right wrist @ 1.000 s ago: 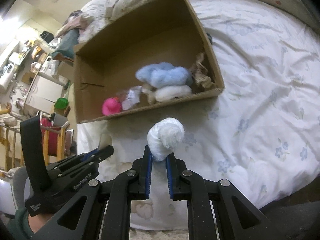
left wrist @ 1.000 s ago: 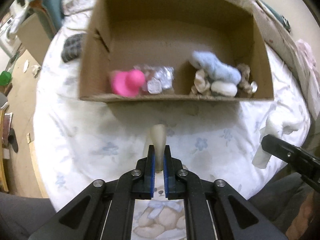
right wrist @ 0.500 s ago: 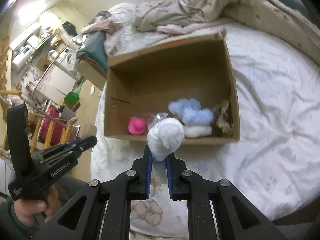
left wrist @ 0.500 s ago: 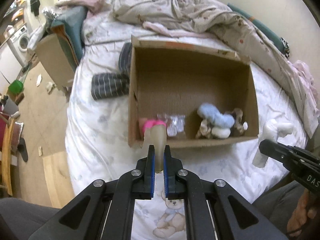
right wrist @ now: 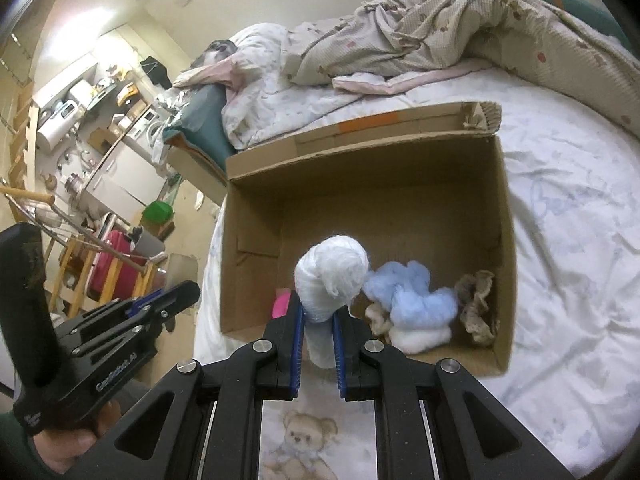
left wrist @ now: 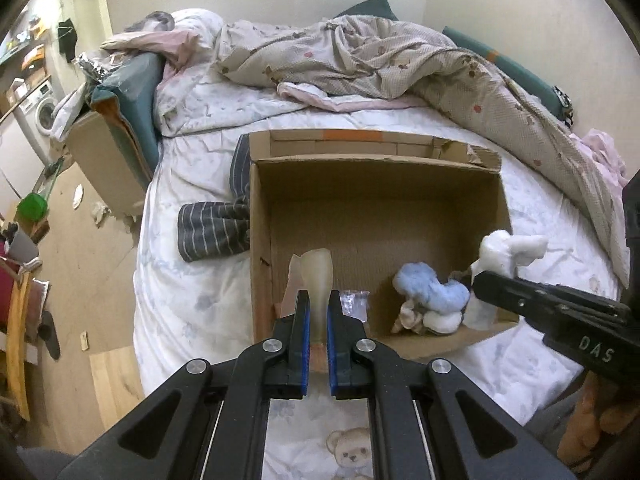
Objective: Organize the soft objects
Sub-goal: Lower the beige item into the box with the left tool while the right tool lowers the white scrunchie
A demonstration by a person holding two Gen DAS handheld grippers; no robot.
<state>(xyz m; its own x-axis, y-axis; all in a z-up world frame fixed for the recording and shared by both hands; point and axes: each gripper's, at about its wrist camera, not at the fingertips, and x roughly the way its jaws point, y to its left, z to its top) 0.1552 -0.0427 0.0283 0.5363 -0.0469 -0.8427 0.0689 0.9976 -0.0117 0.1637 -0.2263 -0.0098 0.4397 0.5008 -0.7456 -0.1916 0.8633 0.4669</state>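
Left gripper (left wrist: pixel 316 312) low centre of its own view, pointing up-frame toward the cardboard box (left wrist: pixel 376 168), blue pads pinched on a pale beige soft piece (left wrist: pixel 318 276) standing upright between them, its top reaching over the box's near-left corner. Right gripper (right wrist: pixel 318 320) likewise low centre in its view, aimed at the same box (right wrist: pixel 360 160), pads clamped on a white wrapped bundle (right wrist: pixel 332 276) with its rounded head poking up over the near wall. Seen from the left wrist: right gripper (left wrist: pixel 486 276) entering from the right edge, angled toward the box's near-right corner, white bundle (left wrist: pixel 504 248) sticking out past its tip. Seen from the right wrist: left gripper (right wrist: pixel 188 292) at lower left, held in a hand (right wrist: pixel 76 436), tips pointing toward the box's left side; pads there too small to judge. Inside the box, near-right part: light blue fluffy piece (right wrist: pixel 412 292) on a white soft piece (right wrist: pixel 420 336), brownish crumpled piece (right wrist: pixel 476 304) just beside them. Only the right view catching a sliver of pink item (right wrist: pixel 282 306) behind the pads; only the left view showing a clear crinkly packet (left wrist: pixel 354 308) by the near wall and a striped dark cloth (left wrist: pixel 216 232) on the bed (left wrist: pixel 192 312) touching the box's left wall. Rumpled quilt (left wrist: pixel 380 52) across the upper frame.
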